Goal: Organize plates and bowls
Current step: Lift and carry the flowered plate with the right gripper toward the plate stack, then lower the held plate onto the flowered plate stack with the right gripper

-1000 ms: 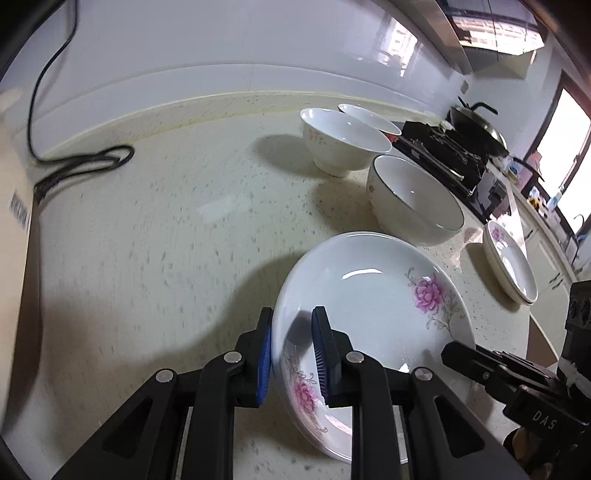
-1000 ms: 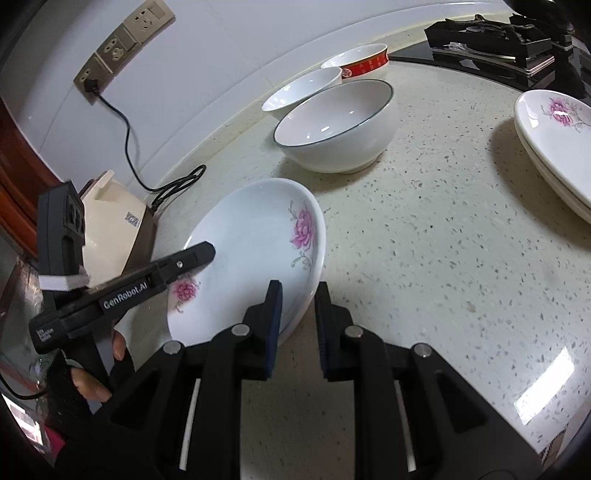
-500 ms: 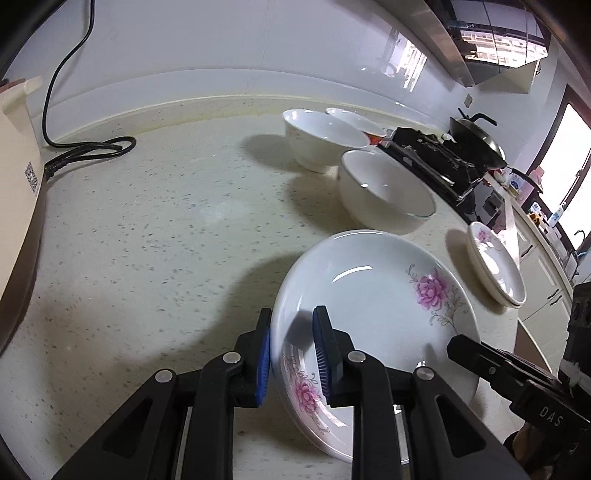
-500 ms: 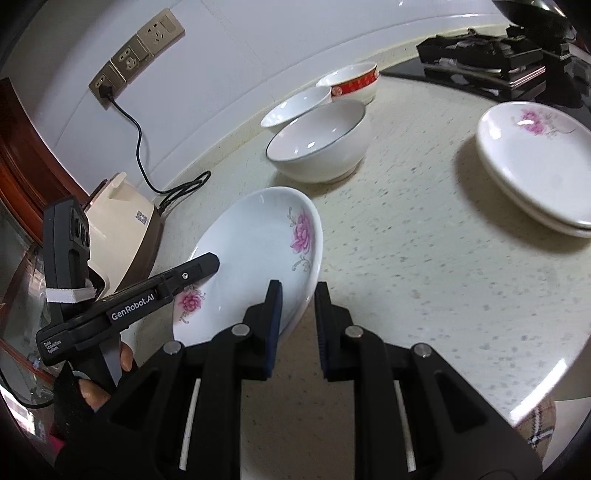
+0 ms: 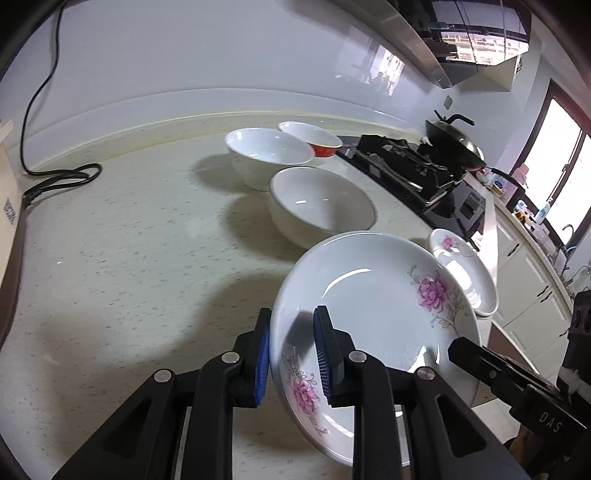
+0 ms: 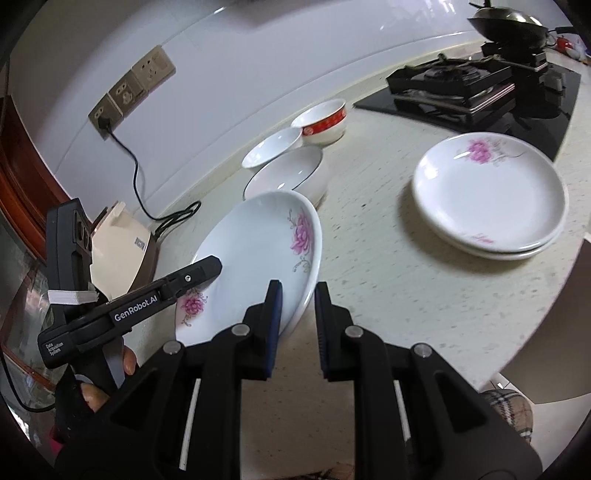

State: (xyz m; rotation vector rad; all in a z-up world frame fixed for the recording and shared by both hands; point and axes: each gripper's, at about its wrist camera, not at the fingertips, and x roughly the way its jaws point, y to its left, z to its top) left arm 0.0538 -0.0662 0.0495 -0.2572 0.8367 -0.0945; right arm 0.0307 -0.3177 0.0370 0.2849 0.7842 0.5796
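Note:
A white plate with pink flowers (image 5: 373, 314) is held above the counter by both grippers. My left gripper (image 5: 291, 354) is shut on its near-left rim. My right gripper (image 6: 298, 321) is shut on its opposite rim; the plate also shows in the right wrist view (image 6: 255, 254). A stack of two matching flowered plates (image 6: 487, 195) lies on the counter near the stove, and shows in the left wrist view (image 5: 465, 269). A large white bowl (image 5: 321, 203), a second white bowl (image 5: 267, 155) and a red-banded bowl (image 5: 314, 140) stand further back.
A black gas stove (image 6: 461, 88) with a wok (image 6: 509, 22) sits at the counter's far end. A beige appliance (image 6: 118, 251) with a black cord (image 5: 55, 181) stands by the wall sockets (image 6: 129, 88). The counter edge (image 6: 535, 332) is close on the right.
Both grippers have lifted the flowered plate off the counter and carried it toward the plate stack, which has come nearer in both views.

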